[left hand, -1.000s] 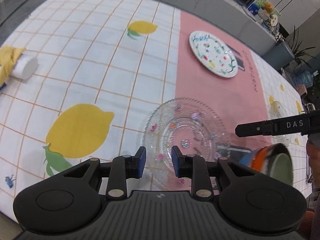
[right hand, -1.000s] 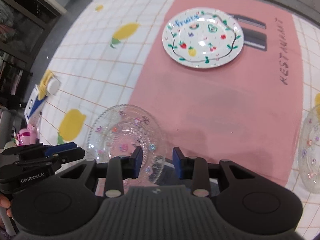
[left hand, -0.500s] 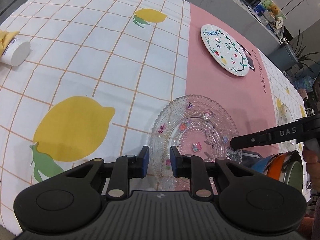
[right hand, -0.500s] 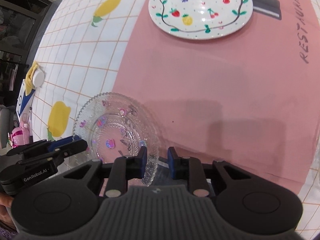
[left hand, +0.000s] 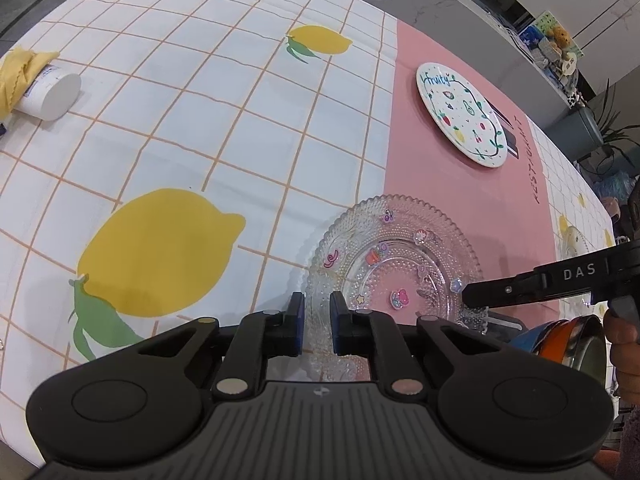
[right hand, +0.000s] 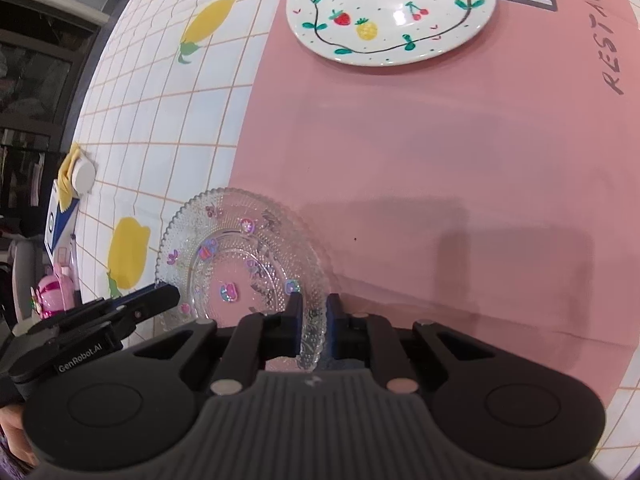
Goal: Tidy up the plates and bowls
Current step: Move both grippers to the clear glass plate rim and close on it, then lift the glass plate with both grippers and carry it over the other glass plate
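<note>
Two hand-held claws close on opposite edges of a clear glass plate [left hand: 400,264] dotted with small coloured stickers, lying where a lemon-print tablecloth [left hand: 200,120] meets a pink mat [right hand: 440,160] on the counter. The left claw [left hand: 318,322] has its jaws narrowing around the plate's near rim, which sits between the blue pads; from the right wrist view, the right claw [right hand: 311,322] is likewise closing on the rim at the plate's other side. The right claw's arm reads "DAS"; the left one carries "GenRobot.AI". Farther back on the mat rests a white plate [right hand: 394,8] painted with fruit and a vine border, lettered "Fruity" in blue. The mat's own print reads "RESTAURANT", cut off at the frame edge in the right wrist view. A stack of bowls [left hand: 572,344] in blue and orange shows only partly at the right of the left wrist view, behind the claw's body. A white cylinder [left hand: 50,96] half wrapped in yellow cloth lies at the far left; its label is too small to read.
</note>
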A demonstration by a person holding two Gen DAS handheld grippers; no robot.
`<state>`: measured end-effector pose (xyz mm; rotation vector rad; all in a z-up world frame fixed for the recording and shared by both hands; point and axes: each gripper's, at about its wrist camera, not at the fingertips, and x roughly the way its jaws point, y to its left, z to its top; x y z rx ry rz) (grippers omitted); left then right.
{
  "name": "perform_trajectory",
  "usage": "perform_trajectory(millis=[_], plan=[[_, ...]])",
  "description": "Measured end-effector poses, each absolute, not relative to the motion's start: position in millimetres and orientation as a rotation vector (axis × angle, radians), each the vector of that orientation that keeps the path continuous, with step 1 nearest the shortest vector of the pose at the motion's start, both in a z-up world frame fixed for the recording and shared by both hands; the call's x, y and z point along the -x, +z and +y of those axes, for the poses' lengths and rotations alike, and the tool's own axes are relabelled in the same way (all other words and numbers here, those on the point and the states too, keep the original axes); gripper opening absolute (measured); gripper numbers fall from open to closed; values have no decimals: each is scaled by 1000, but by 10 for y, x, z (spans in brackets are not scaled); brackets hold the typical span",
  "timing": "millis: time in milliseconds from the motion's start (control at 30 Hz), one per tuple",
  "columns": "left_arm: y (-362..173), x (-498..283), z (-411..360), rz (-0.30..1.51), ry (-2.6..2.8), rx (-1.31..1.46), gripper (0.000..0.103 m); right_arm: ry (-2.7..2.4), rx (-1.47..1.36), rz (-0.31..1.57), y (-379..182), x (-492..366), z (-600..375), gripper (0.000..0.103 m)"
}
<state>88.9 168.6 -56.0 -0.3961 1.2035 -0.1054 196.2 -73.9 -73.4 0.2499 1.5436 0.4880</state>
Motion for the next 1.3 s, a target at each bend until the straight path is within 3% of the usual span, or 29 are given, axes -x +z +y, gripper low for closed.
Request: perform_trajectory(millis=[267, 700, 1067, 1300], plan=[[-405, -889, 1768, 1159, -85, 423, 13, 501, -278, 1491, -542, -1985, -731, 8], [303, -811, 1615, 1024, -89, 444, 11, 520, -355, 1330, 185, -1810, -1024, 6], [841, -507, 924, 927, -174, 450, 11, 452, -443, 1171, 814, -1248, -1895, 6], [936, -245, 279, 914, -262, 424, 11, 360, -492, 1108, 891, -734, -2660, 6]])
